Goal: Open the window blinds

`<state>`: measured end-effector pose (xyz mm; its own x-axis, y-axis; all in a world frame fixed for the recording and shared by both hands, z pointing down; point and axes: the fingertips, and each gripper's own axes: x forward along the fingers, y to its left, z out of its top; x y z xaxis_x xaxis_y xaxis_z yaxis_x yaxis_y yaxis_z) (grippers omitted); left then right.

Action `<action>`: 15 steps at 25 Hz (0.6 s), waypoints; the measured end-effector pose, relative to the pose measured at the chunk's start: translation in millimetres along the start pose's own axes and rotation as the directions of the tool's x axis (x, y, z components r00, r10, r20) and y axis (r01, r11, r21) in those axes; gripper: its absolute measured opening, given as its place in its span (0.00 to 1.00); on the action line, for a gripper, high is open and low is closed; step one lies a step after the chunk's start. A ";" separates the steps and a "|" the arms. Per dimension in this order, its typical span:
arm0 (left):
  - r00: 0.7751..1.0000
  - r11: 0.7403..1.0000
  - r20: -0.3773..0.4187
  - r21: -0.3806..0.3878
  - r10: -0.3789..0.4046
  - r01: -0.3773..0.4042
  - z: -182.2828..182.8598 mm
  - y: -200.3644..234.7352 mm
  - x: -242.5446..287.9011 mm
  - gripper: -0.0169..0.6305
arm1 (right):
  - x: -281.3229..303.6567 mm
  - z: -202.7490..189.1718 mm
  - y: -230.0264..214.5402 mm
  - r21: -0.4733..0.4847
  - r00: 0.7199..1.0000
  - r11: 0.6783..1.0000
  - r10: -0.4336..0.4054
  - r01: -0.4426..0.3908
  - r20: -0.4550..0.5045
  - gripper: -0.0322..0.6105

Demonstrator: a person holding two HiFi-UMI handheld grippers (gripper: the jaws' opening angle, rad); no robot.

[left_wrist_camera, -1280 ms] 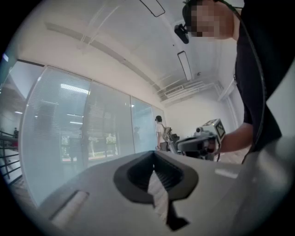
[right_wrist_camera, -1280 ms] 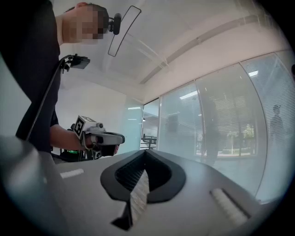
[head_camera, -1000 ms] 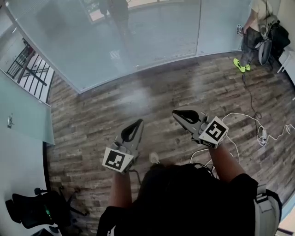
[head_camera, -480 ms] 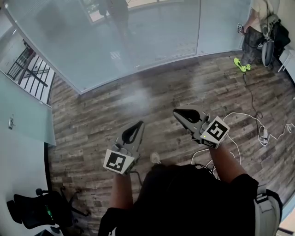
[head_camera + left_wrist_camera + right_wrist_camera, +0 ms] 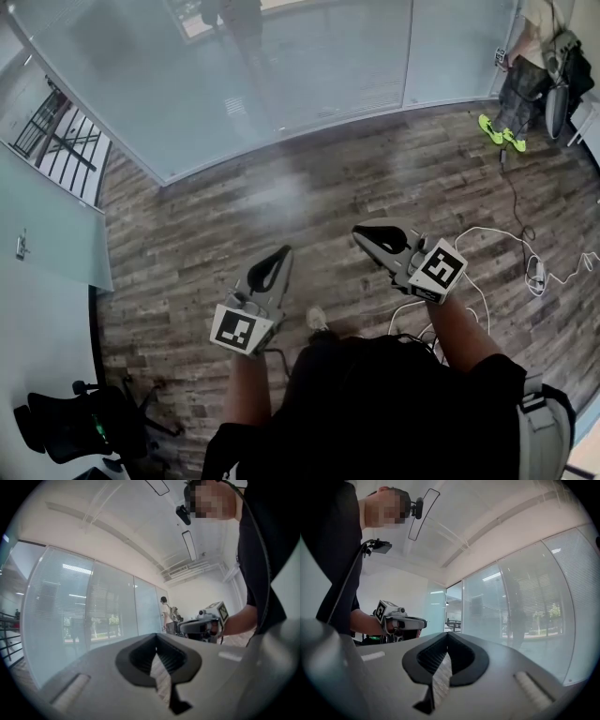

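Both left gripper [image 5: 281, 255] and right gripper [image 5: 361, 232] are closed, empty; seemingly approach step, next nearing blinds [image 5: 328, 66] along the floor's [image 5: 234, 234] far edge.

Open wood floor [image 5: 281, 202] ahead up to blinded glass wall [image 5: 300, 75]; cables [image 5: 537, 273] at right.
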<state>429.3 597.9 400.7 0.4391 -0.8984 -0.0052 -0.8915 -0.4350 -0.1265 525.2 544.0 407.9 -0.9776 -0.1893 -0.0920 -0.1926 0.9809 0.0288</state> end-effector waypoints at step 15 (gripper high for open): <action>1.000 0.999 0.022 -0.031 0.014 -0.013 -12.2 81.0 2.1 0.03 | 78.1 0.9 -24.2 -0.039 1.000 0.999 -0.004 0.005 0.010 0.06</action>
<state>356.6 560.0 402.5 0.4291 -0.9028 -0.0291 -0.9002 -0.4248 -0.0956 453.6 505.5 399.1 -0.9759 -0.1931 -0.1017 -0.2004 0.9774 0.0673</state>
